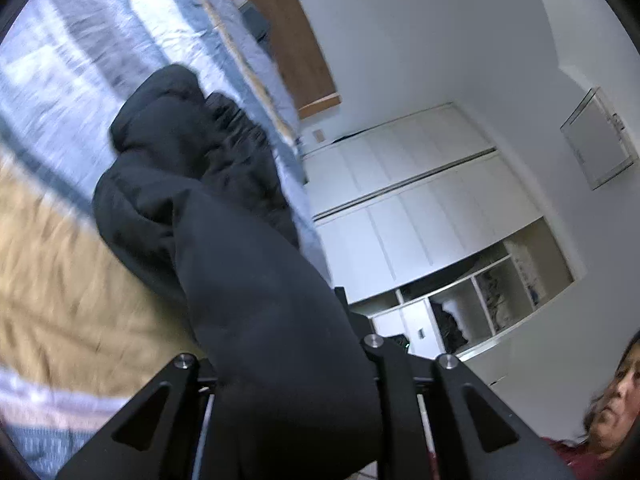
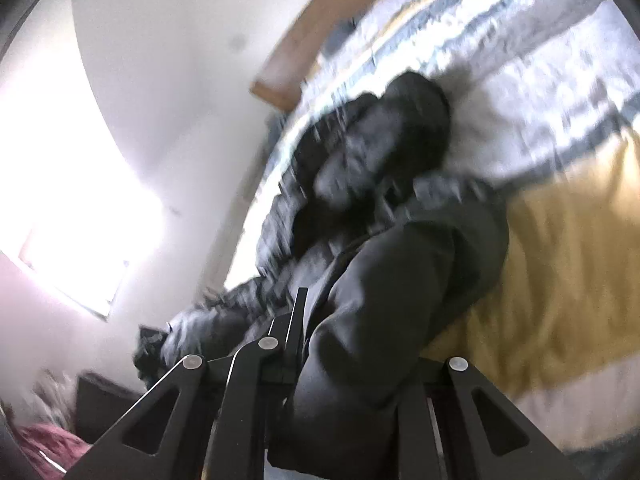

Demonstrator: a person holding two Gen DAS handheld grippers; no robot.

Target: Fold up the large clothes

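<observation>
A large black hooded coat [image 1: 192, 184] lies on a bed with a striped grey, white and mustard cover [image 1: 52, 264]. In the left wrist view my left gripper [image 1: 296, 360] is shut on a thick fold of the coat, which drapes over and hides the fingertips. In the right wrist view the same coat [image 2: 384, 184] stretches away over the bed cover [image 2: 560, 240], its hood at the far end. My right gripper [image 2: 340, 344] is shut on another fold of the coat, lifted off the bed. Both views are blurred by motion.
A wooden headboard [image 1: 296, 40] runs along the bed's far end. White wardrobe doors and open shelves [image 1: 432, 216] stand past the bed. A person's face [image 1: 616, 400] is at the lower right. A bright window [image 2: 80, 216] is left of the bed.
</observation>
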